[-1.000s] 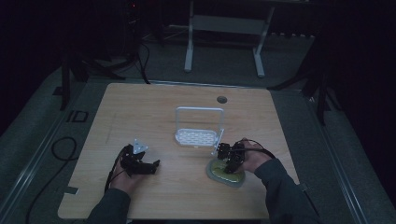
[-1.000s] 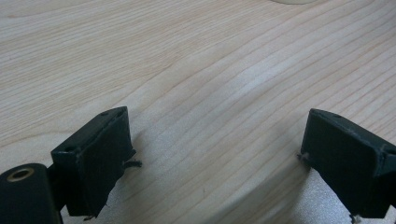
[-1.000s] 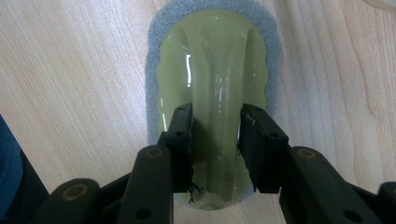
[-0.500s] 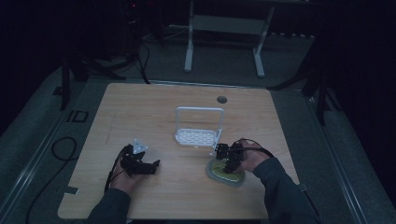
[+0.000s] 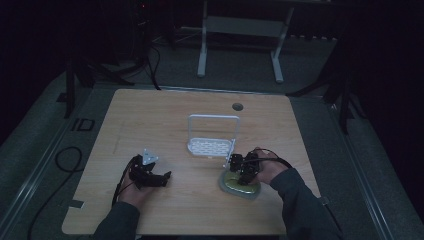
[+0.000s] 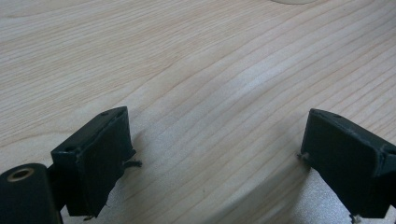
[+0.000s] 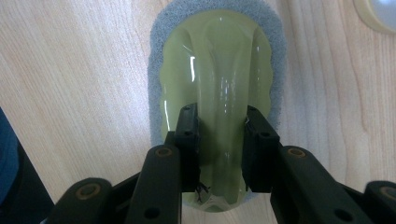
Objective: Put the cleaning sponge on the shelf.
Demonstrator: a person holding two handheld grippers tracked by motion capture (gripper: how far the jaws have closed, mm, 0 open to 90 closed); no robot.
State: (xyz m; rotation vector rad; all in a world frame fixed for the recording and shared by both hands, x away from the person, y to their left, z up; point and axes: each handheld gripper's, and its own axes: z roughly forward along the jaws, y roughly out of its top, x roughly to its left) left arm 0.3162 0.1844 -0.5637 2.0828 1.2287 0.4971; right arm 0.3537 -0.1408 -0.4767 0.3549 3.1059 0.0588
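Note:
A scrubber (image 7: 219,56) with a glossy yellow-green handle on a grey sponge pad lies flat on the wooden table (image 5: 165,120). My right gripper (image 7: 222,114) is shut on the raised ridge of that handle, one black jaw pressing each side. In the high view the scrubber (image 5: 251,193) sits near the table's front right, with the right gripper (image 5: 245,176) over it. My left gripper (image 5: 162,177) rests at the front left. In the left gripper view the left gripper (image 6: 215,126) stands open, with bare wood between its jaws.
A white perforated rack (image 5: 212,145) with an upright frame stands mid-table, just behind and left of the scrubber. A cable hole (image 5: 237,106) sits near the back edge. A round pale object (image 7: 379,11) shows at the corner of the right gripper view.

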